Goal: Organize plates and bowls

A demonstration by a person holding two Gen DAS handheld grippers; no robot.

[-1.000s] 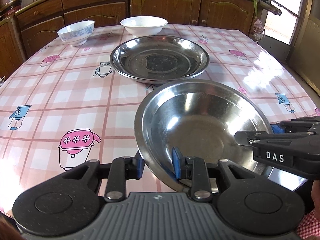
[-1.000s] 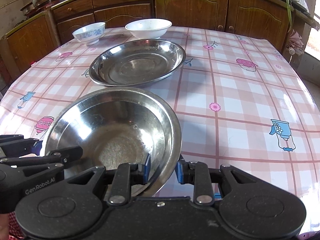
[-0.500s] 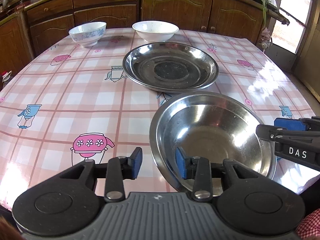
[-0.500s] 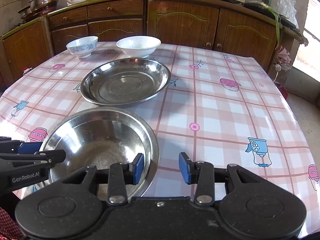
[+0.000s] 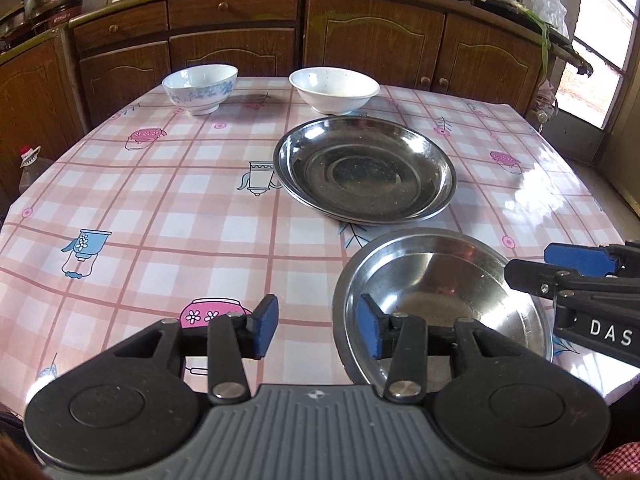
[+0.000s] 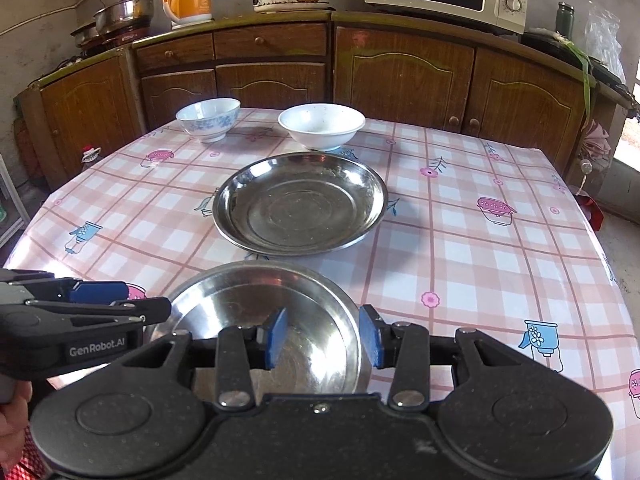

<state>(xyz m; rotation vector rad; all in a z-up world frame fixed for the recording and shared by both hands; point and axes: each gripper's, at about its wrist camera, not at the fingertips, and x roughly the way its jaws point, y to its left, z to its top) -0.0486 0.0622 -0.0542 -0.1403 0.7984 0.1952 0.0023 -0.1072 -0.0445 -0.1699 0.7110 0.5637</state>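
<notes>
Four dishes: two ceramic bowls and two steel dishes stand on the tabletop [image 5: 168, 208], none stacked yet.
Left gripper [image 5: 318, 330]: its jaws have just been opening and stand apart; nothing lies between the blue pads, only the checked cloth below them.
Steel bowl [image 5: 440, 280]: deep, round, mirror-bright, thin rolled rim; it rests on the tabletop just right of the left gripper and directly under the right one, free of both.
Right gripper [image 6: 320, 338]: its jaws have also just been opening and are parted, the pads hanging over the bowl's near wall without pressing it.
Steel plate [image 6: 300, 204]: wide, shallow, ringed base, dull and speckled; straight ahead of both grippers, just beyond the steel bowl and not touching it.
Patterned bowl [image 6: 209, 119]: glazed white with blue flowers, footed; far ahead, left.
White bowl [image 6: 322, 125]: plain glaze, flared rim; far ahead, just beyond the plate.
Tabletop cover: glossy pink-checked plastic, slick under metal.
Risk, edge: the steel bowl looks close to the near edge; a careless nudge could push it off.
Risk, grip: a thin polished rim may slip or tilt between pads if it is pinched shallowly.
Risk, ceramic: knocking the bowls together could chip the glaze.
</notes>
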